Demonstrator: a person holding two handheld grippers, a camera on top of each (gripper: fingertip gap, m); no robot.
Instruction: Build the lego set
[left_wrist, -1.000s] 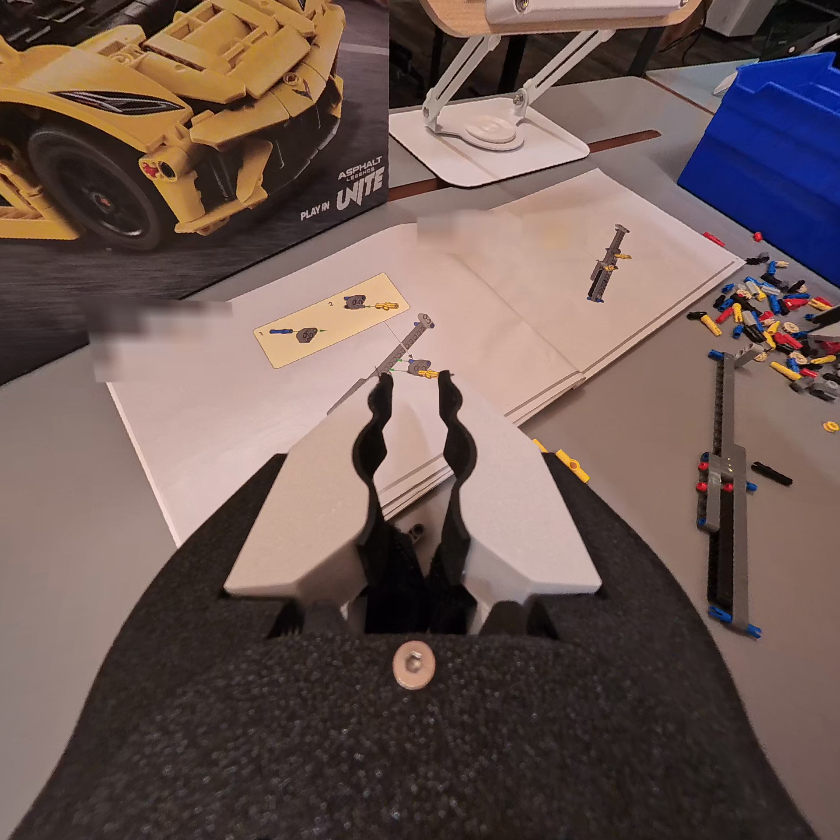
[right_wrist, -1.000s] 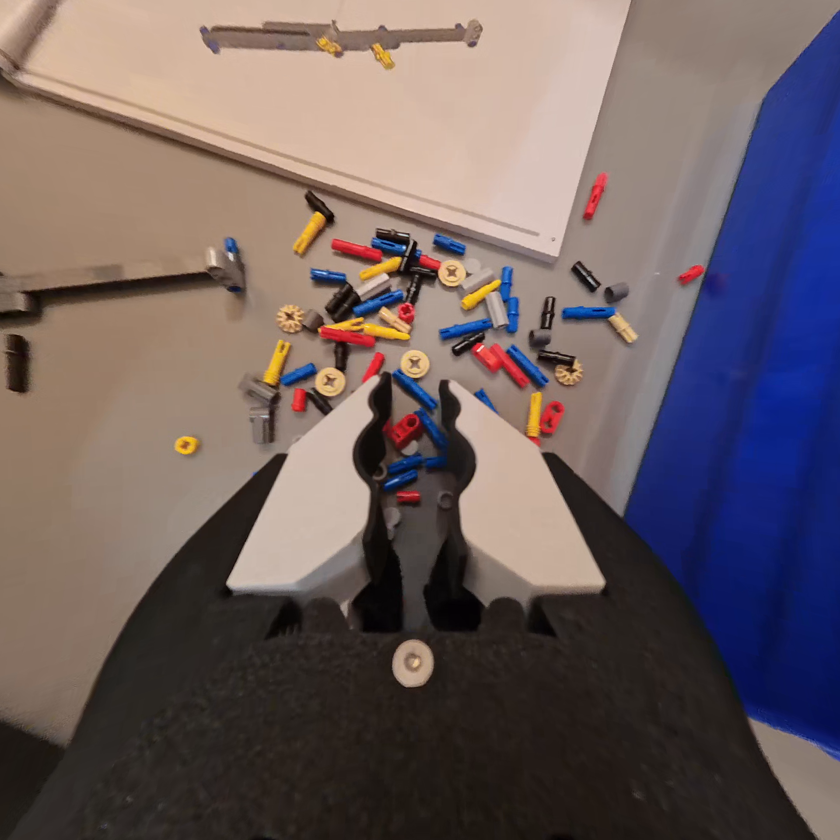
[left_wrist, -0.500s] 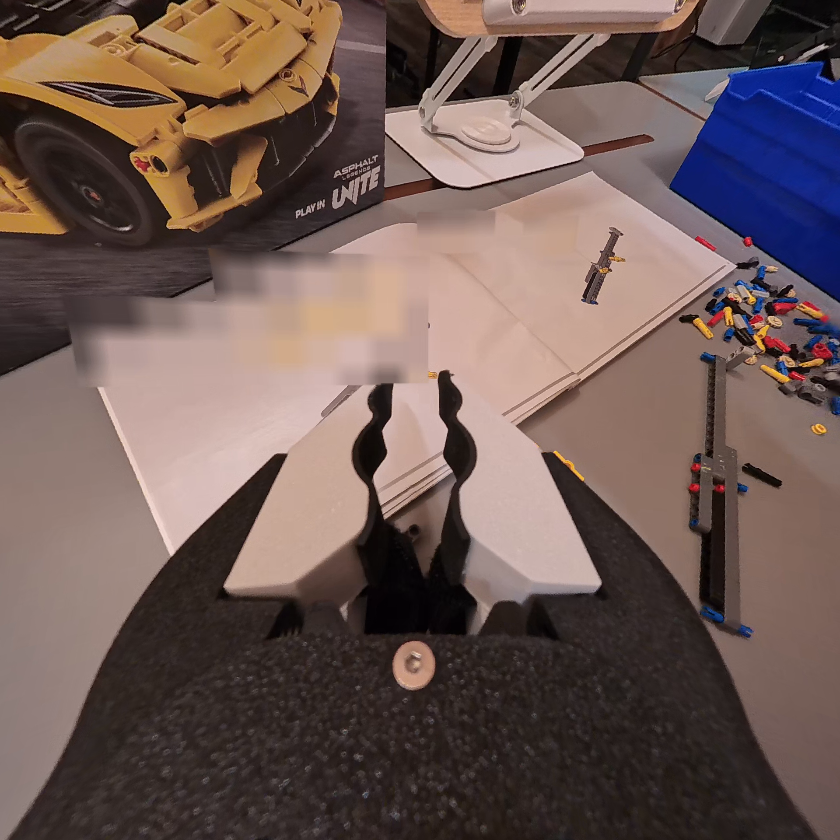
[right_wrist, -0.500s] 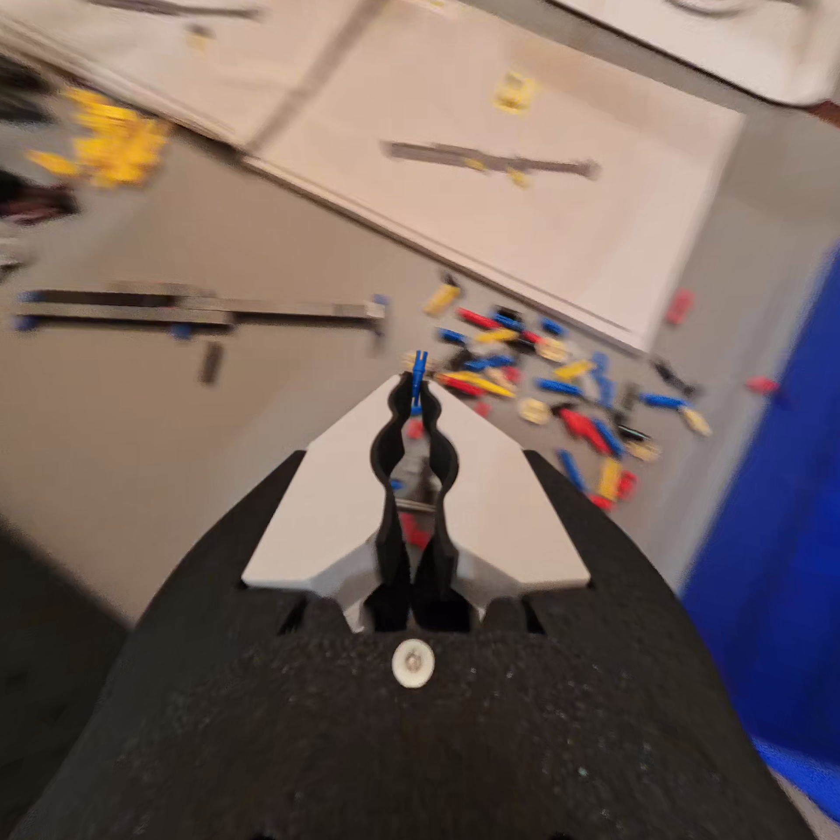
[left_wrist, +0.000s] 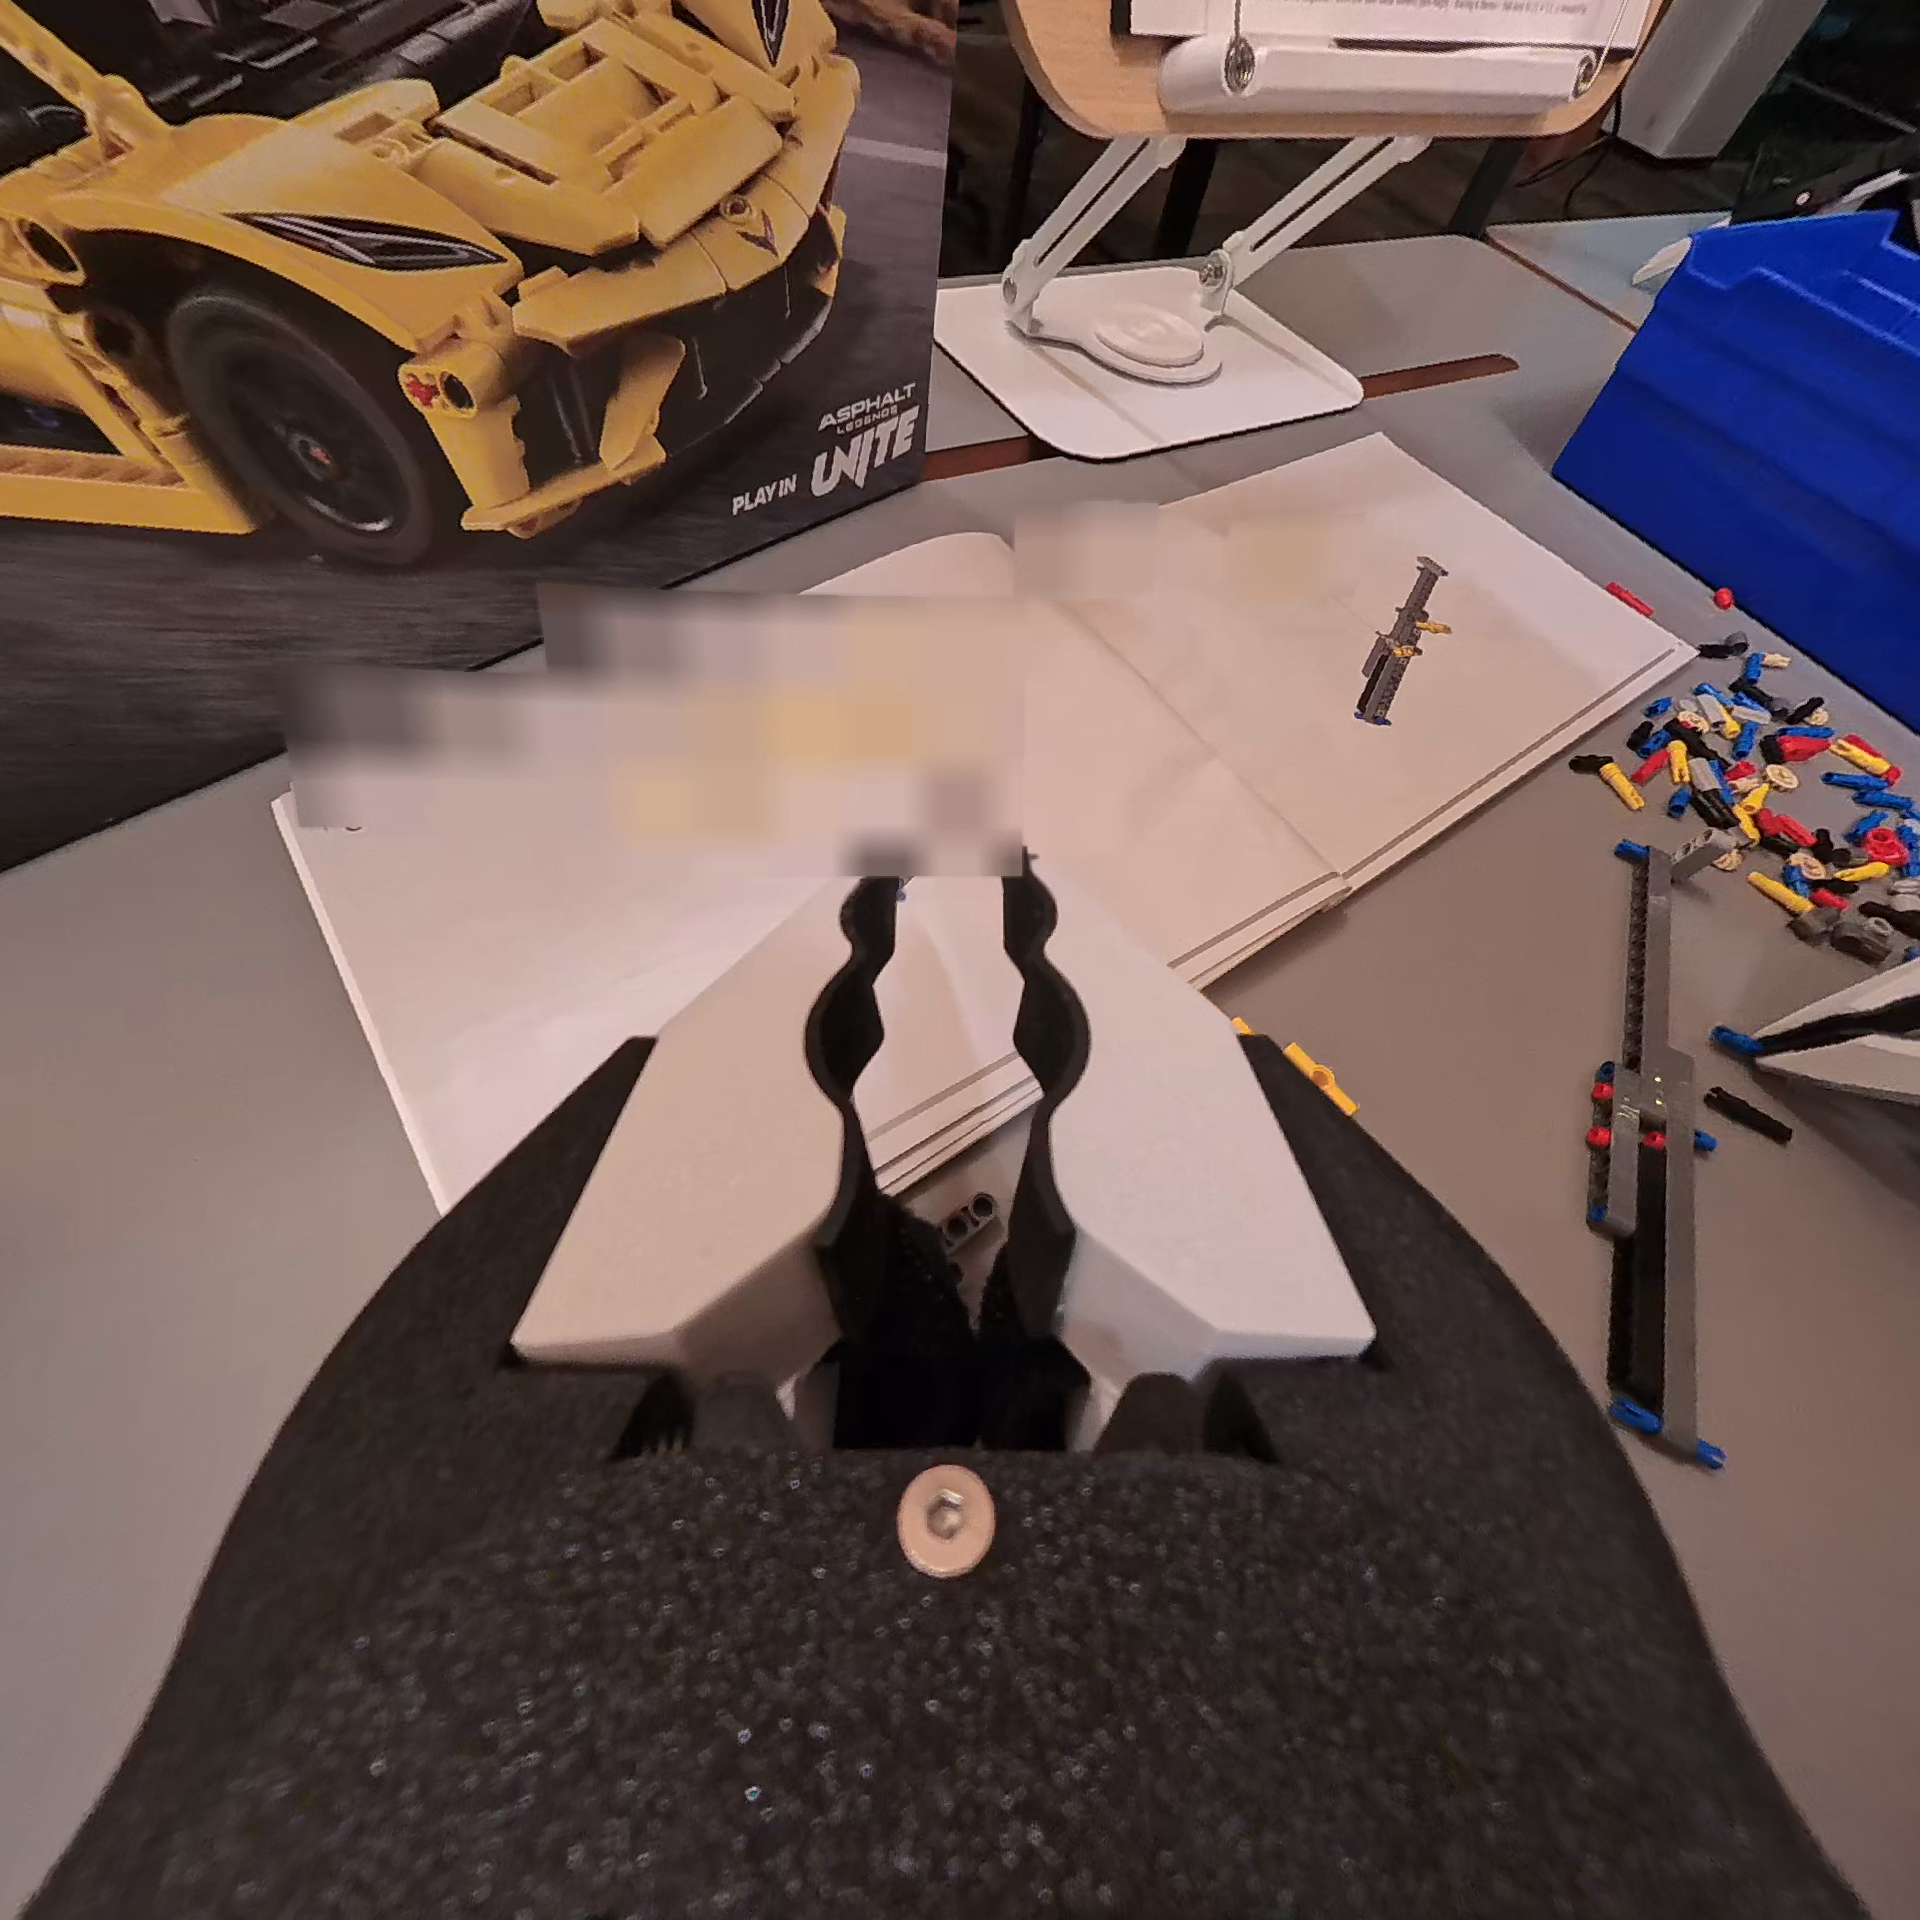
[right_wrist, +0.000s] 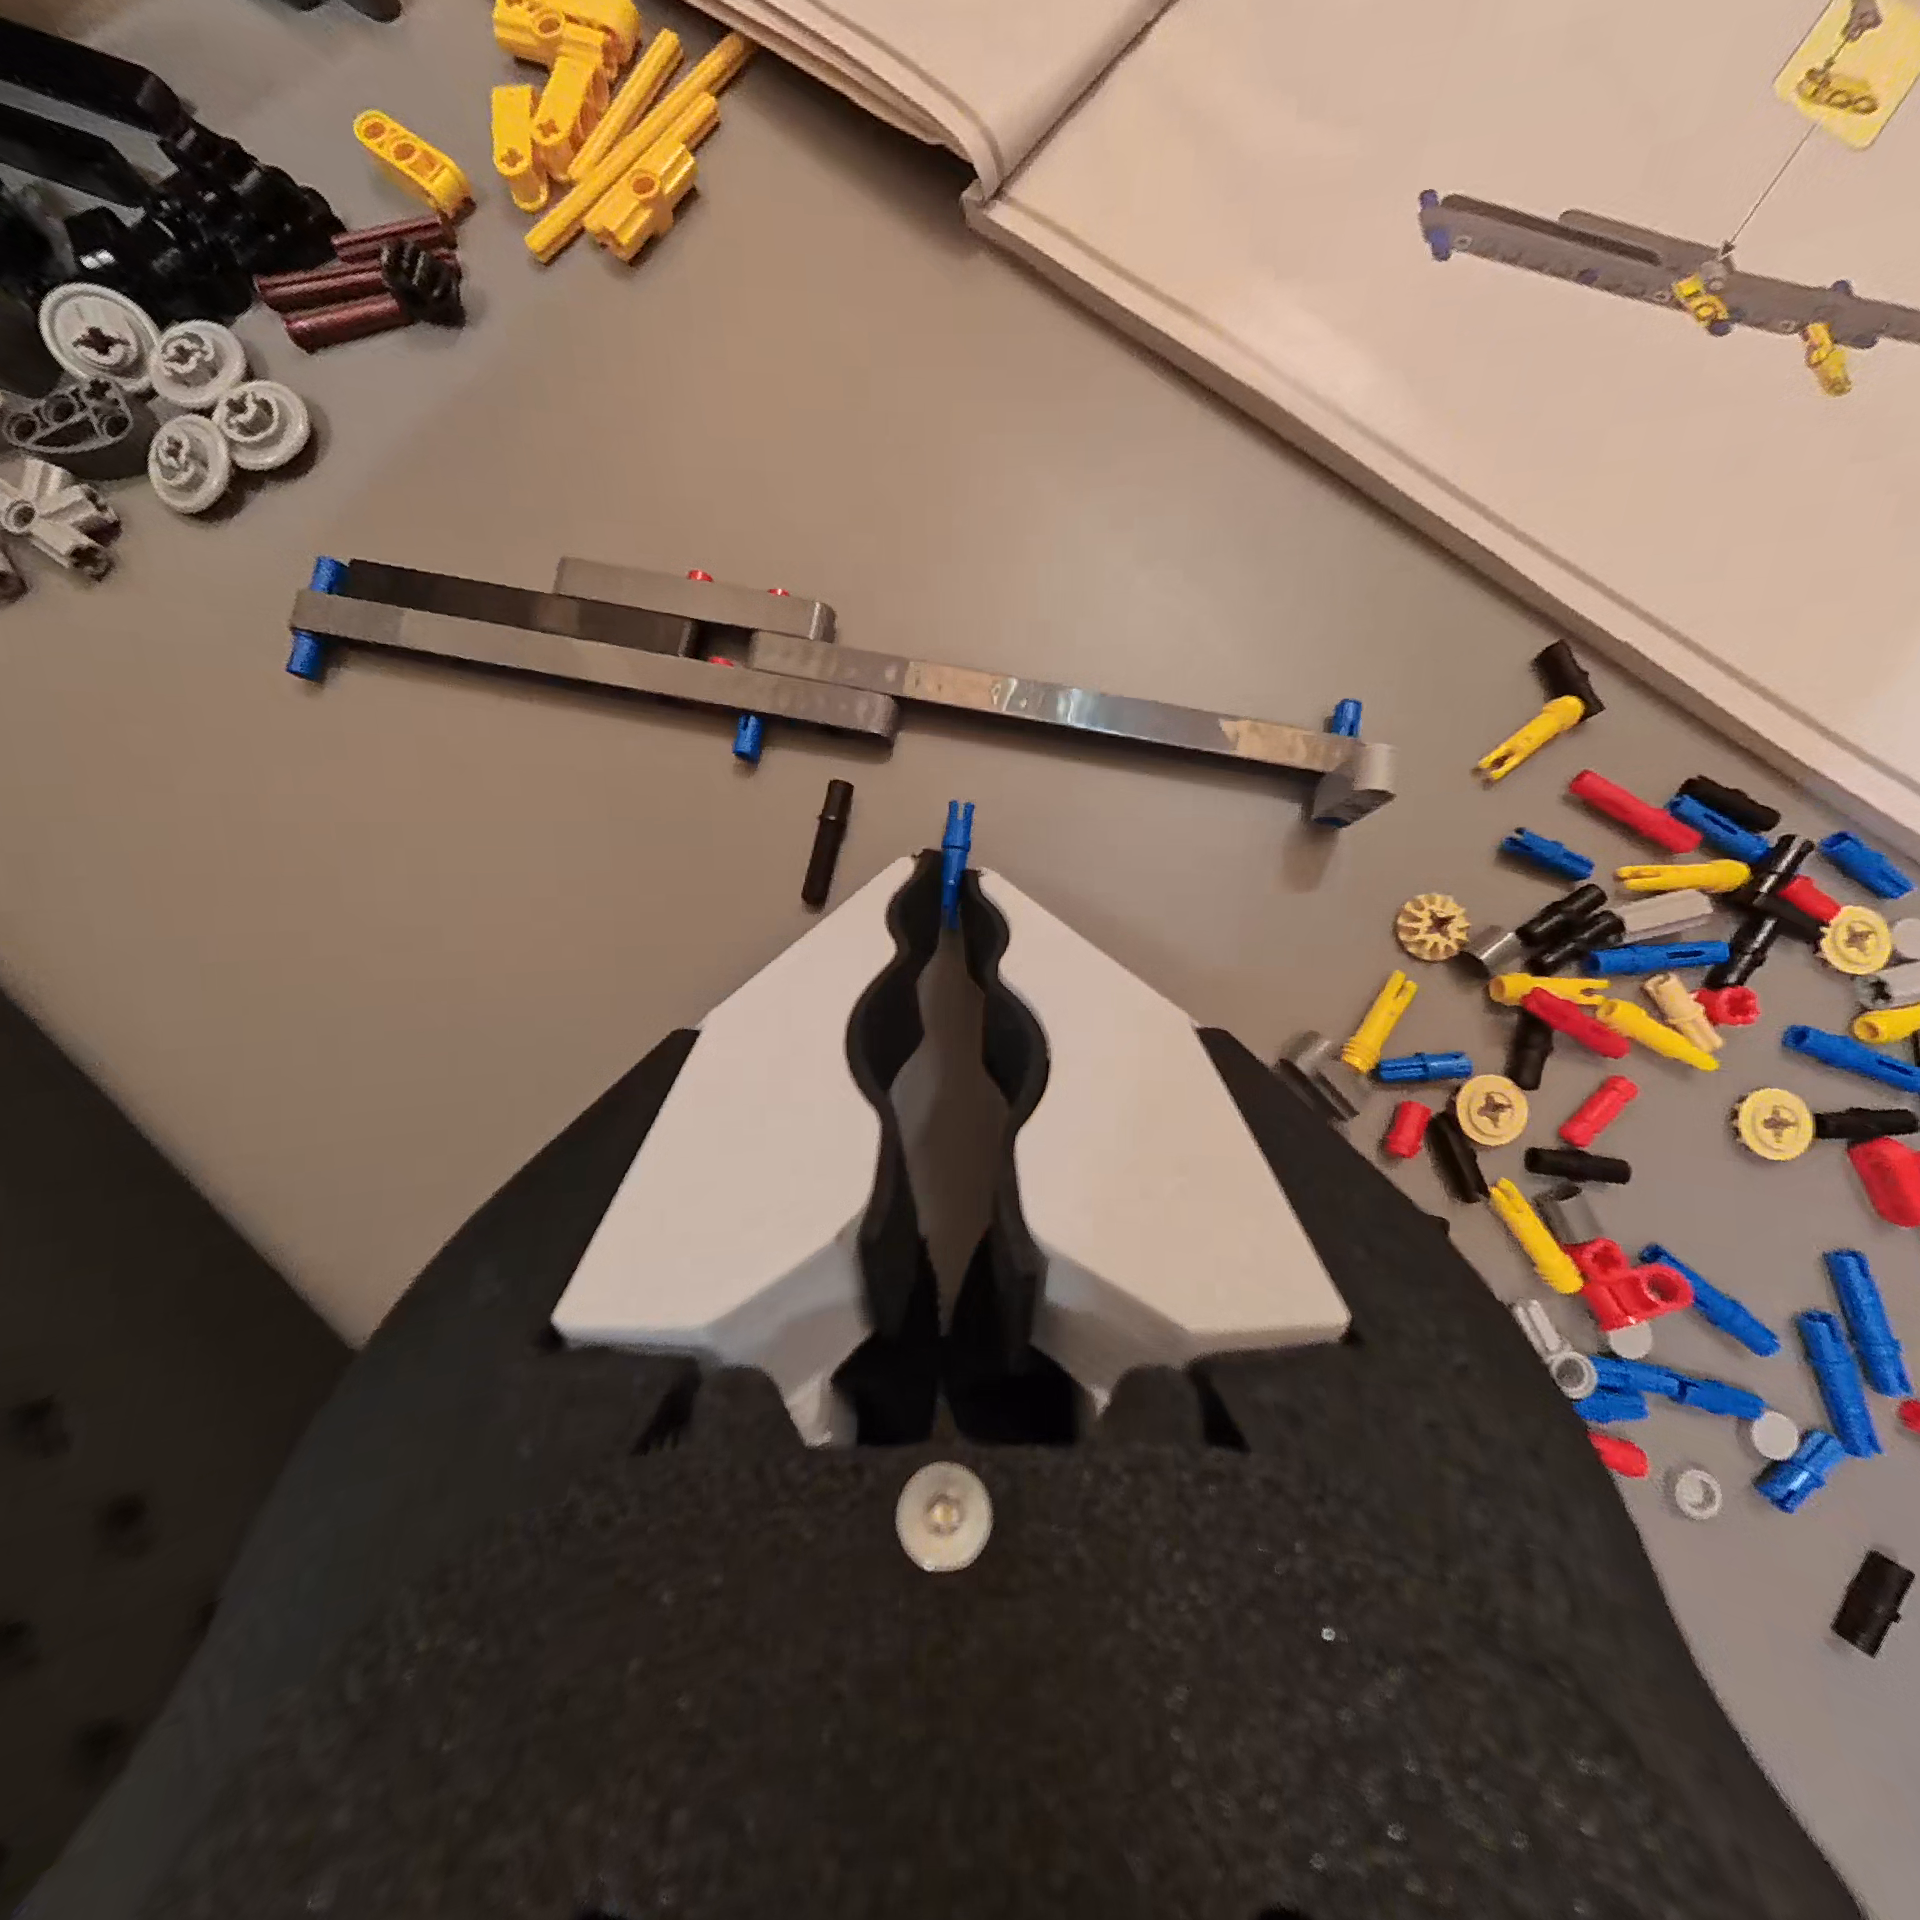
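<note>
Blue pin (right_wrist: 956, 847) pinched in right gripper (right_wrist: 951, 868) fingers; left gripper (left_wrist: 951, 894) fingers apart, empty.

In the right wrist view, the beam assembly (right_wrist: 831, 665) is lying mid-frame, the booklet (right_wrist: 1403, 208) sitting upper right, loose pins (right_wrist: 1662, 1039) spreading at right, wheels (right_wrist: 187, 405) resting upper left.

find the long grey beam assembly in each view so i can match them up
Left wrist view: beam assembly at the right edge, running away from the camera.
Right wrist view: it lies crosswise, above centre, beyond the right gripper.
Shared landmark: loose pin pile beside the assembly's end.
</note>
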